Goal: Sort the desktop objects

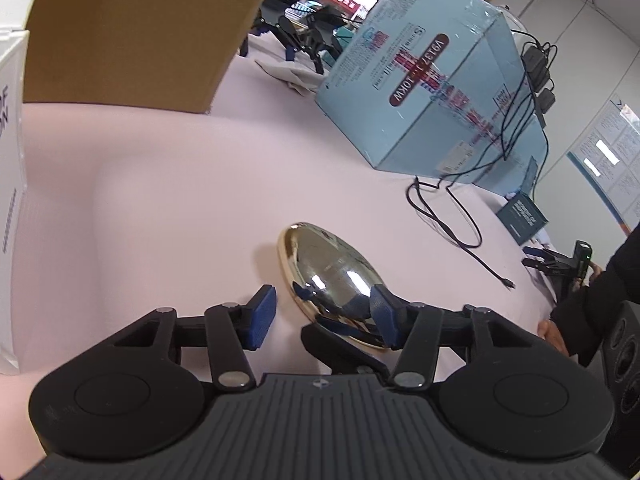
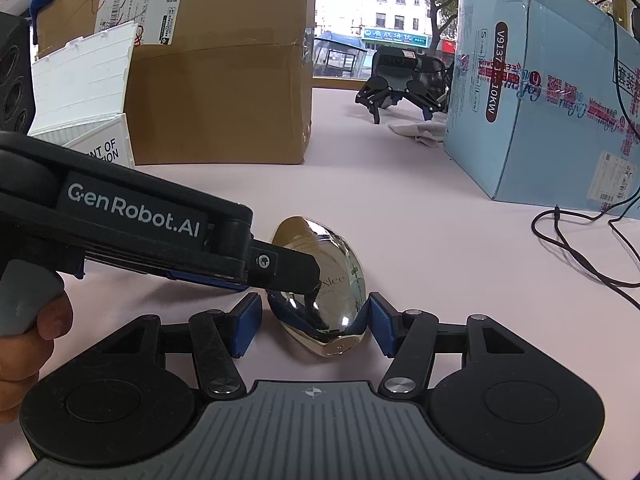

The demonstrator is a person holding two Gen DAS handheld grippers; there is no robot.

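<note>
Your right gripper (image 2: 314,326) is closest, fingers spread wide around the near end of the shiny egg-shaped case (image 2: 320,280) lying on the pink table (image 2: 420,240); the right pad (image 2: 380,326) looks to touch it, the left doesn't. Your left gripper (image 1: 324,316) is also wide open, one finger over the case. Center the case before closing; the mirror finish will likely slip. Whether the left finger presses on it: can't tell. The hinge or seam is hard to make out.
</note>
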